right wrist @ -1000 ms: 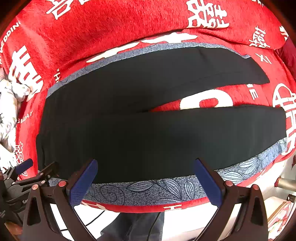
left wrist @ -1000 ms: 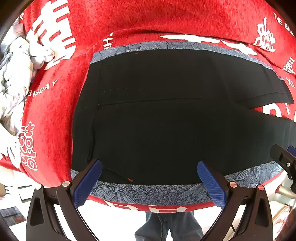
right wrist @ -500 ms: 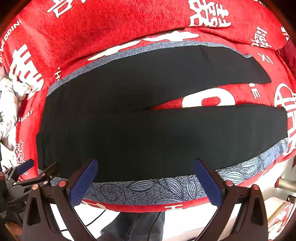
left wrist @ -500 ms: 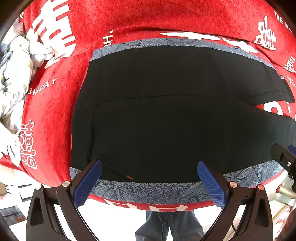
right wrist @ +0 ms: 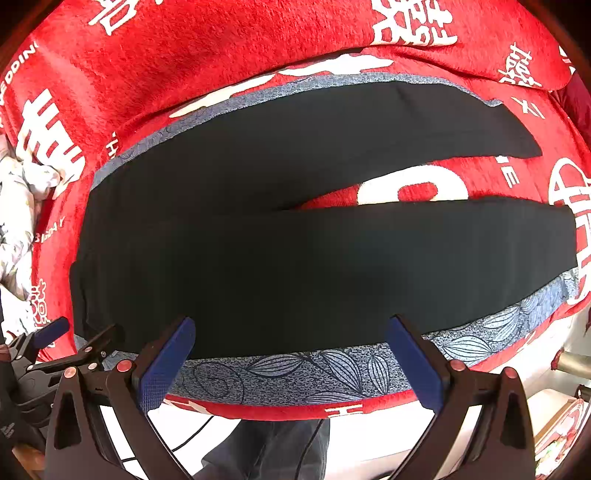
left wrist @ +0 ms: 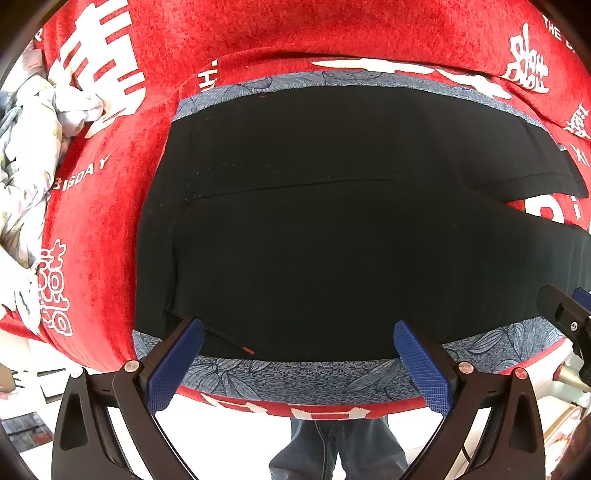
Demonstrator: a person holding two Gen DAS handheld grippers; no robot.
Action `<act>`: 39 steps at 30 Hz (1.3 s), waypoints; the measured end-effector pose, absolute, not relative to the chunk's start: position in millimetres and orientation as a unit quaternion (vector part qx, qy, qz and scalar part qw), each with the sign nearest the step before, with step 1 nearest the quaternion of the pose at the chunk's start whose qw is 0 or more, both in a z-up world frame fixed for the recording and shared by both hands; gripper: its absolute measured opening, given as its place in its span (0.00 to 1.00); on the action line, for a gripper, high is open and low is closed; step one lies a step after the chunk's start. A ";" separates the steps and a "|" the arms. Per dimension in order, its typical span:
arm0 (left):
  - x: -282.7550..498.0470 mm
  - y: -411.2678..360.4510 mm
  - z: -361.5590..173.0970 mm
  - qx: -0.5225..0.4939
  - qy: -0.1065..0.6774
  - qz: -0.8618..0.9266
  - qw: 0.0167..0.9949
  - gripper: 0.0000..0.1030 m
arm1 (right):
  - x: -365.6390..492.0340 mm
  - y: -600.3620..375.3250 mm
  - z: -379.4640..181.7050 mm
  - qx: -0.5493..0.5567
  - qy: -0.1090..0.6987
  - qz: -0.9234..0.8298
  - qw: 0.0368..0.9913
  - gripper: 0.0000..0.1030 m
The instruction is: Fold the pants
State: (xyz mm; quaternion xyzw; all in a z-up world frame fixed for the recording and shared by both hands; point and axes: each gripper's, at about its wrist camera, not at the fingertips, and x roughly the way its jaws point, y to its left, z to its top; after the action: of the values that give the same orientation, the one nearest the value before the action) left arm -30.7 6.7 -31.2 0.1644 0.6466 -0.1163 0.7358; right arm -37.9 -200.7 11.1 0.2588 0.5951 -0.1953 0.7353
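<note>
Black pants (left wrist: 332,229) lie flat on a blue-grey leaf-patterned mat (left wrist: 295,376), waist to the left and two legs spread apart to the right (right wrist: 332,266). My left gripper (left wrist: 295,354) hovers open over the near edge at the waist end, nothing between its blue pads. My right gripper (right wrist: 291,350) is open too, above the near edge of the nearer leg. Each gripper shows at the margin of the other's view: the right gripper (left wrist: 569,317) and the left gripper (right wrist: 59,350).
The mat rests on a red cover (left wrist: 258,33) with white characters. A crumpled pale floral cloth (left wrist: 29,155) lies at the left. A person's jeans-clad legs (left wrist: 340,450) stand below the near edge. Floor clutter sits at lower right (right wrist: 561,424).
Both grippers have crept slightly forward toward the pants' near edge; the pants have not moved.
</note>
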 end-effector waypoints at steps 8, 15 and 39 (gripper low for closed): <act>-30.8 1.1 -31.3 0.165 0.648 -0.113 0.735 1.00 | -37.8 -205.3 9.5 0.252 0.598 -0.197 0.735 1.00; -31.3 -4.4 -31.6 0.169 0.648 -0.109 0.734 1.00 | -36.6 -207.7 7.2 0.245 0.608 -0.197 0.729 1.00; -35.2 -9.2 -34.3 0.147 0.654 -0.102 0.735 1.00 | -27.9 -211.8 -9.1 0.244 0.623 -0.167 0.724 1.00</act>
State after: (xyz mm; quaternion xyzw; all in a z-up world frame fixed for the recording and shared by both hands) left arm -35.2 -9.2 -34.3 0.1474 0.6540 -0.1019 0.7350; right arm -27.9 -211.8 -9.1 0.2437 0.6234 -0.1666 0.7240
